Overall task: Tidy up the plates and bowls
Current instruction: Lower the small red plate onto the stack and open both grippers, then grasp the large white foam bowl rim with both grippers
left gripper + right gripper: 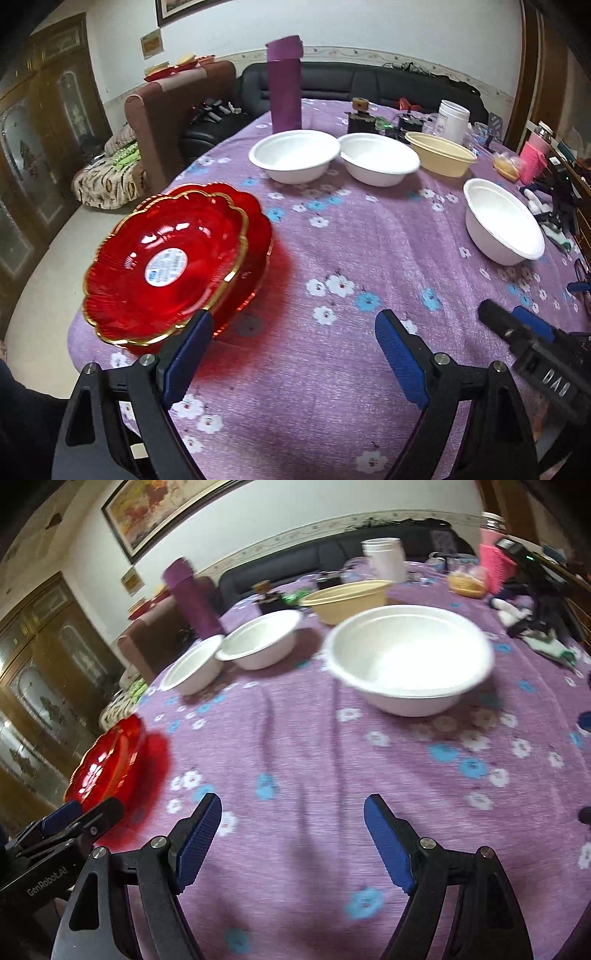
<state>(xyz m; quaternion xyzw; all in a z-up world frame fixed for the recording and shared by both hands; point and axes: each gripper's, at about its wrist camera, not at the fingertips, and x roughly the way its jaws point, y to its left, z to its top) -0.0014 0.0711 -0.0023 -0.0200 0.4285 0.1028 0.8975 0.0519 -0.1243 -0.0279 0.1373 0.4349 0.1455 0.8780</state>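
So the red plates (173,266) are already sitting as a stack of 2 at the left-middle of the left wrist view, right at the table edge, which makes sense as the "plates" pile. The left gripper (291,354) is spread wide with nothing between its fingers; its left pad overlaps the near rim of the stack in the picture, but I can't tell if it's actually touching.

The bowls are the part that looks unfinished to me. 2 white bowls (295,155) sit rim to rim at upper center, with a tan bowl (441,153) just beside them to the right, and 1 more white bowl (408,657) off on its own at the upper right of the right wrist view.

The right gripper (291,838) is also released and empty, pointed roughly toward that lone bowl, so my guess is that one gets nested with the others. Those light bowls will probably slide on the purple tablecloth (295,760) if nudged.
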